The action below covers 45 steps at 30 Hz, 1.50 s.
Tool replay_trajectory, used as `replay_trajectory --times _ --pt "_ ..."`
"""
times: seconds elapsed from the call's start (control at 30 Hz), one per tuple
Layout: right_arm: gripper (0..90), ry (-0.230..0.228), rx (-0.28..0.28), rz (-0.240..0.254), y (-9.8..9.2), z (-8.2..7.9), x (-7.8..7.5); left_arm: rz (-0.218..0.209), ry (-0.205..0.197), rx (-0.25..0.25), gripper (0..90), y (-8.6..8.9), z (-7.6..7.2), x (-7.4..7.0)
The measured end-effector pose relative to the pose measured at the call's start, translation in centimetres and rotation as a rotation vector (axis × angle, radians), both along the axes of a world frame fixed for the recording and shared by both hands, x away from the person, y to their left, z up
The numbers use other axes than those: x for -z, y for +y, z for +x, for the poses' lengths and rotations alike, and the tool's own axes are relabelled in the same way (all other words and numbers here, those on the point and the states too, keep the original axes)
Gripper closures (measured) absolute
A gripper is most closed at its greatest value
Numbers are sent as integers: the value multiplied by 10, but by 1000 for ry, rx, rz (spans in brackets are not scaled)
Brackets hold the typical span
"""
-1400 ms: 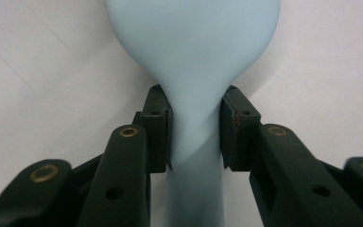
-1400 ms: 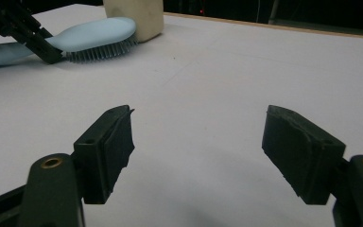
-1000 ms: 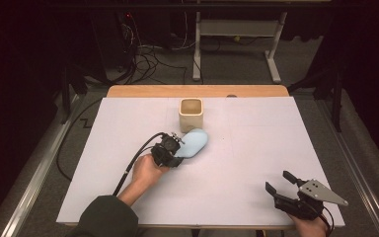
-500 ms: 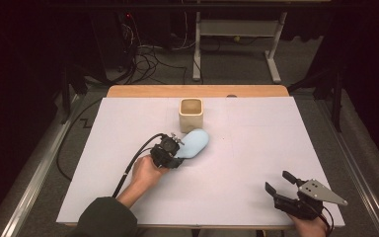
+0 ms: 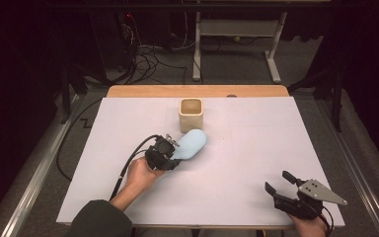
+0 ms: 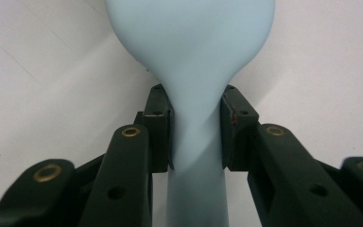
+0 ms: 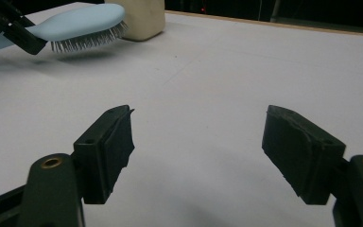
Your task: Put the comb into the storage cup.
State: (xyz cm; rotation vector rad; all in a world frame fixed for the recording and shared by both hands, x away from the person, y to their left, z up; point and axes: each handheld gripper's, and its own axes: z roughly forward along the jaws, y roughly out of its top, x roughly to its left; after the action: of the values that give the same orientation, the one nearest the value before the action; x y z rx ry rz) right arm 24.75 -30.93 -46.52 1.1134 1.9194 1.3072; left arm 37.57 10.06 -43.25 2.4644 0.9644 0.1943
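The left tongs [image 5: 170, 150] clamp the narrow handle of the pale blue hairbrush [image 5: 191, 143], pads pressing on both sides of it. The brush hangs just above the white surface [image 5: 256, 148], bristles down, its head close to the near side of the cream square cup [image 5: 191, 114]. Compared with a second ago, almost nothing has shifted: brush, cup and both hands sit where they were. The lift seems paused, with the brush probably bound for the cup. The right tongs [image 5: 279, 183] rest empty and parted at the near right corner.
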Motion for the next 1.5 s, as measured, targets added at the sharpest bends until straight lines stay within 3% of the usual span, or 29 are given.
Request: replay_trajectory --times 0.53,0.9,1.3,1.5 --pt "250 -11 -13 13 2 -2 -2 -42 -15 1 688 12 -15 -5" --pt "246 -20 -31 19 4 -3 -4 -54 -25 21 689 12 -24 -8" --pt "238 -22 -64 37 15 -4 -6 -70 -32 38 688 10 -29 -11" --pt "222 -29 -82 8 26 -4 -7 -76 -35 50 688 10 -34 -13"
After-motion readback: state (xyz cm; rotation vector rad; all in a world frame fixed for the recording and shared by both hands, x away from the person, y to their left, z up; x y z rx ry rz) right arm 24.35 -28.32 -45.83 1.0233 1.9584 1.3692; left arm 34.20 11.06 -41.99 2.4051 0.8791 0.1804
